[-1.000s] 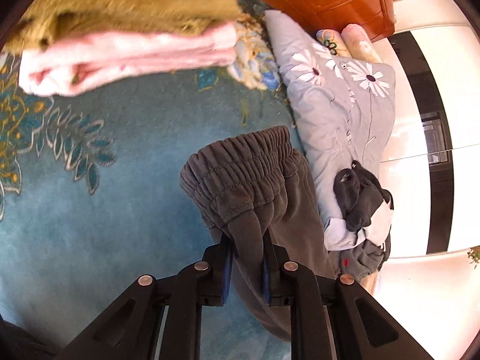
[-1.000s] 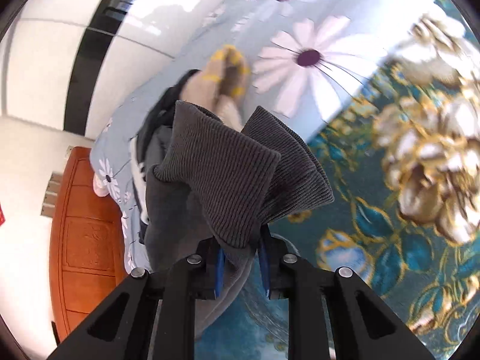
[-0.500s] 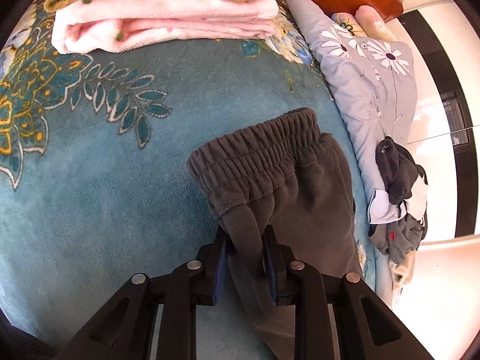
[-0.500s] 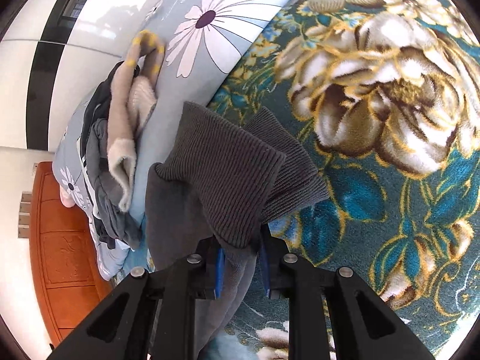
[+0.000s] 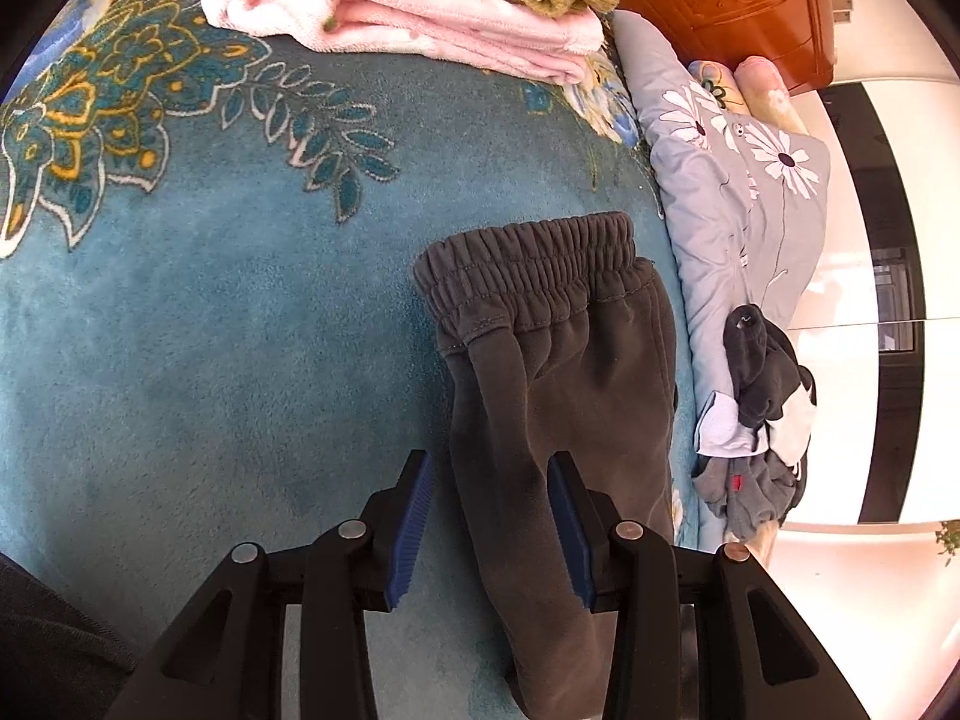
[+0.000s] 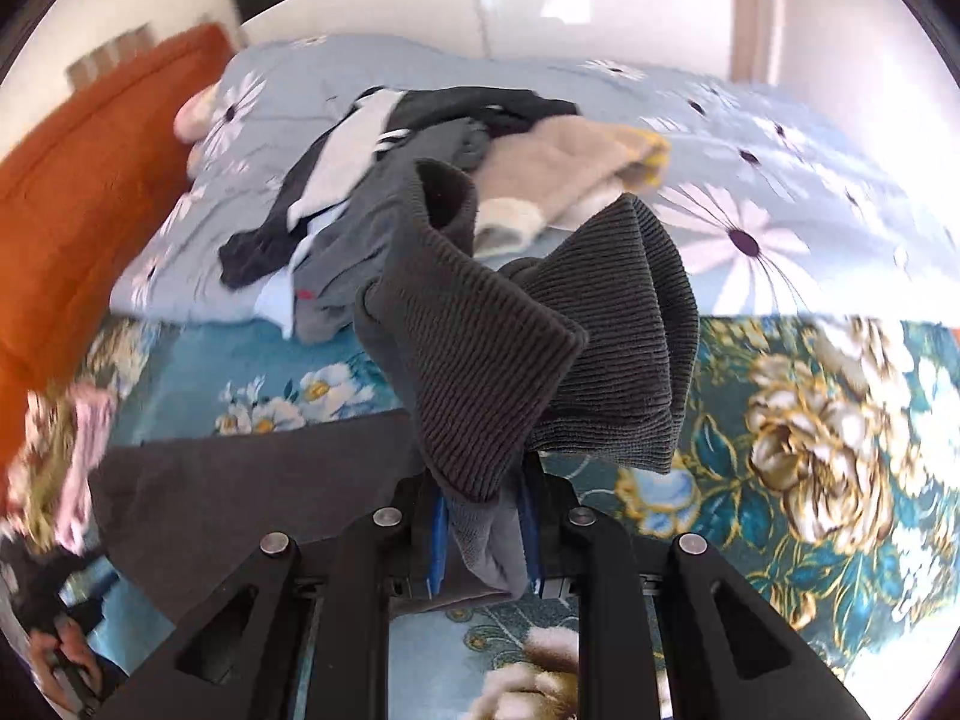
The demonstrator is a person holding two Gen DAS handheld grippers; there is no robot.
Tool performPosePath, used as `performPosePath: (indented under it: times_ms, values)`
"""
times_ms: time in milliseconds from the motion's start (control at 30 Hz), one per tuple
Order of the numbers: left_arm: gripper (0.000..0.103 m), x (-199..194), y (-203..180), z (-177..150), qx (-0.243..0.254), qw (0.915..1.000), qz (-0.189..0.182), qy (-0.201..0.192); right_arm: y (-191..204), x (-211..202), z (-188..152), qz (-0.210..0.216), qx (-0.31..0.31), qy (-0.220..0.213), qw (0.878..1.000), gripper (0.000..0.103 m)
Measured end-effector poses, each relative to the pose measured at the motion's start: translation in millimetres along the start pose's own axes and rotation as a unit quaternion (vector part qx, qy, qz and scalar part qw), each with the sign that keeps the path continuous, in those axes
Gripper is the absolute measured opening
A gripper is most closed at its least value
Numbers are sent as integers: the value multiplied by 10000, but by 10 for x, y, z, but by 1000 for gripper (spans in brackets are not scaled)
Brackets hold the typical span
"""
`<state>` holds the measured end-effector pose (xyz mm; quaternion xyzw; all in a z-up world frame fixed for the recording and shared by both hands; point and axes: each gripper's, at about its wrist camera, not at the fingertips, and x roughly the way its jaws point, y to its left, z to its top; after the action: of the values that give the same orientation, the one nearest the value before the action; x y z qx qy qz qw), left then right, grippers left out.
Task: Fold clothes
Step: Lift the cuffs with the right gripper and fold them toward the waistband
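- While the grey sweatpants (image 5: 558,384) lie flat on the teal floral blanket (image 5: 210,360), we count two grippers at work on them.
- Our left gripper (image 5: 489,516) stands with its jaws wide apart, one blue pad on each side of the trouser fabric and neither pad pressing it.
- Our right gripper (image 6: 483,531) has its jaws narrow and clamped on the ribbed cuffs (image 6: 528,348); we count two cuffs, bunched together and lifted off the blanket.
- The one elastic waistband (image 5: 528,264) rests on the blanket, near the grey daisy-print quilt (image 5: 744,210).
- We count one stack of folded clothes (image 5: 420,6) at the far end of the blanket, with a pink layer under an olive one.
- One loose heap of unfolded clothes (image 6: 420,168) sits on the quilt.
- Half a second ago our left jaws were pinched on a fold just below the waistband; now they have let go and the fabric lies slack between the pads.
- The right wrist view has swung: the heap, then off to the left, now lies straight ahead beyond the cuffs, and the grip on the cuffs is unchanged.
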<state>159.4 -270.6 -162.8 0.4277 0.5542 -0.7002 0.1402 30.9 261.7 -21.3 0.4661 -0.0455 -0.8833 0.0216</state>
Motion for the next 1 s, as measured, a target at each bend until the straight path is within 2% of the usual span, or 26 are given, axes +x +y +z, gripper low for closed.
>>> performPosePath:
  times_ms: [67, 133, 267, 433, 500, 600, 633, 767, 833, 900, 1000]
  values:
    - [43, -2, 41, 12, -116, 9999, -51, 17, 419, 23, -86, -102, -602, -36, 9981, 22]
    - [43, 2, 80, 20, -223, 9997, -95, 38, 804, 157, -197, -169, -1070, 163, 9940, 22]
    - [43, 5, 84, 28, -239, 9997, -89, 30, 1368, 496, -460, -323, -1532, 429, 9867, 23]
    - [43, 21, 106, 41, -292, 9995, -130, 47, 1851, 789, -754, -817, -2190, 664, 9700, 27]
    - [43, 38, 111, 49, -313, 9994, -143, 60, 1962, 838, -851, -885, -2428, 731, 9633, 30]
    - [44, 54, 111, 57, -315, 9994, -153, 70, 2063, 847, -976, -613, -2751, 827, 9559, 43]
    - [44, 60, 111, 60, -315, 9994, -157, 74, 2092, 838, -1009, -447, -2861, 857, 9533, 51]
    - [44, 82, 111, 71, -318, 9993, -170, 88, 2270, 747, -1167, 157, -3501, 932, 9319, 53]
    - [44, 93, 111, 77, -319, 9993, -177, 95, 2279, 599, -1137, 800, -3534, 957, 9271, 53]
    - [44, 104, 111, 82, -320, 9993, -183, 102, 2201, 443, -1000, 1165, -3356, 768, 9316, 53]
    - [44, 130, 116, 92, -338, 9992, -175, 139, 1980, 306, -686, 1020, -2887, 271, 9516, 53]
